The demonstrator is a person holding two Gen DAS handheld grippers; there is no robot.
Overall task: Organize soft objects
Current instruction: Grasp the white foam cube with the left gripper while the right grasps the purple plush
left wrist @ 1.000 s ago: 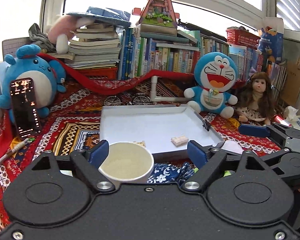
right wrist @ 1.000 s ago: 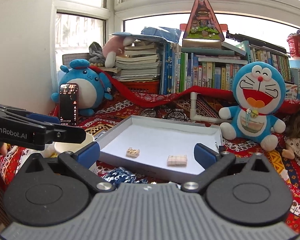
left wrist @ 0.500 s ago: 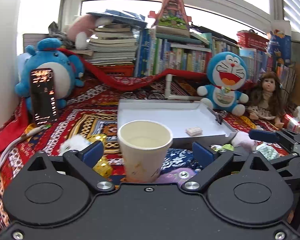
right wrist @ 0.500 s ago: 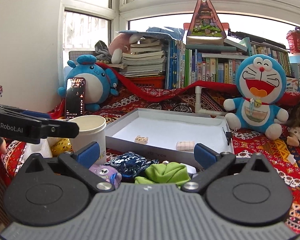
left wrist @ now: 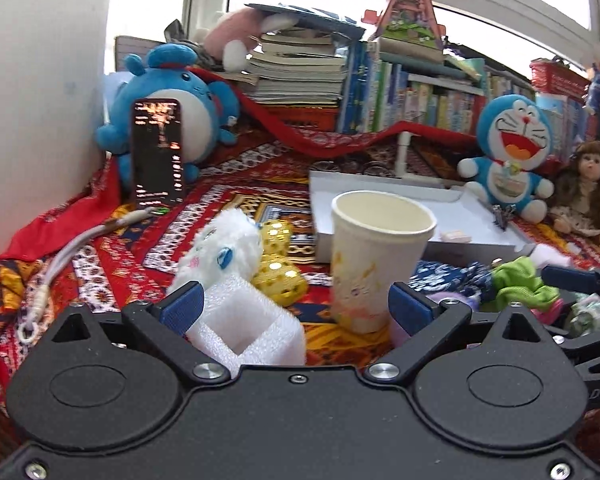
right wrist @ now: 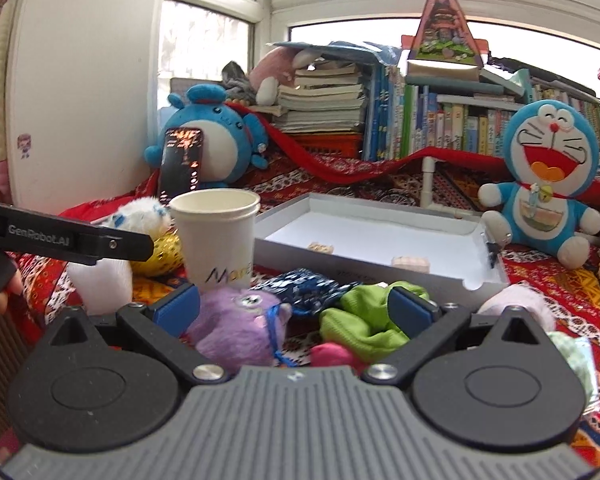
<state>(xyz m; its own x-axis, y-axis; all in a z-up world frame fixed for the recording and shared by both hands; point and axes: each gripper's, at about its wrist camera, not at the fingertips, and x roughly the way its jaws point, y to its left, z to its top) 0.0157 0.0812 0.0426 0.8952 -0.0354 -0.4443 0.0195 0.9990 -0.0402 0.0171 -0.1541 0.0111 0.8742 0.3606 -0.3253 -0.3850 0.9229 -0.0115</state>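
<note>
White paper cup (left wrist: 380,260) stood free at centre frame, released as the left gripper (left wrist: 296,306) spread its jaws wide. Right gripper (right wrist: 296,308), also apart, dropped over the purple plush (right wrist: 236,332), lower centre — soft items next, probably.

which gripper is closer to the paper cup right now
Left. The left gripper is open with the paper cup standing just ahead, near its right-hand finger. The right gripper sits farther back among soft toys, the cup off to its left.

Matt paper cup (left wrist: 376,260), fuzzy white plush (left wrist: 220,252), white foam blk (left wrist: 248,320), glossy gold dice (left wrist: 278,276), woven cloth (left wrist: 228,184)
</note>
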